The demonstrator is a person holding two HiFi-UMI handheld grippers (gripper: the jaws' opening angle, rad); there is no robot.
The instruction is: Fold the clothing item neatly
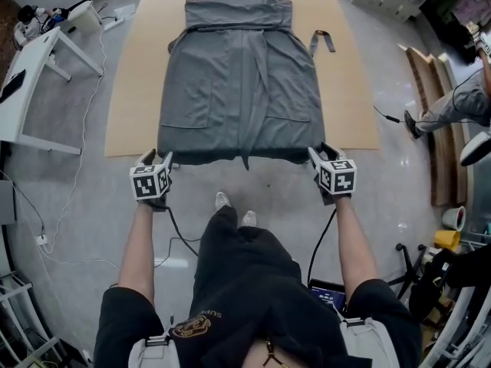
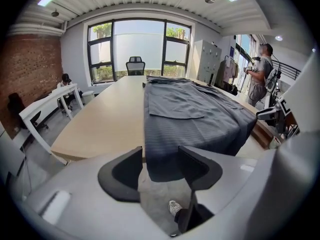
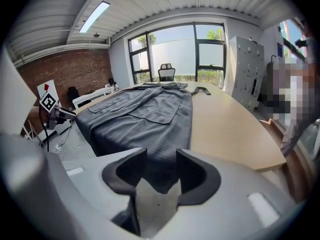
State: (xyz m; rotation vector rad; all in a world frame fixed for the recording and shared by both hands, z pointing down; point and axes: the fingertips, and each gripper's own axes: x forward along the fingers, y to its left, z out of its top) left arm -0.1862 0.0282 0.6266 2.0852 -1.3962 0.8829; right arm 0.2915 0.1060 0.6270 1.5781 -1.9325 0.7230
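A grey robe-like garment (image 1: 242,90) lies flat on the wooden table (image 1: 138,90), with its hem hanging over the near edge. My left gripper (image 1: 156,158) is at the hem's left corner and my right gripper (image 1: 321,152) is at its right corner. In the left gripper view the jaws (image 2: 160,159) stand open, with the drooping hem (image 2: 165,154) just beyond the gap. In the right gripper view the gripper (image 3: 161,164) is also open, and the hem corner (image 3: 165,169) hangs in front of it. Neither pair of pads presses on cloth.
A loose grey strap (image 1: 322,41) lies on the table right of the garment. A white desk (image 1: 31,75) stands at the left, with cables (image 1: 84,129) on the floor. Wooden planks (image 1: 430,90) and a seated person's leg (image 1: 453,110) are at the right. My shoes (image 1: 234,202) are near the table edge.
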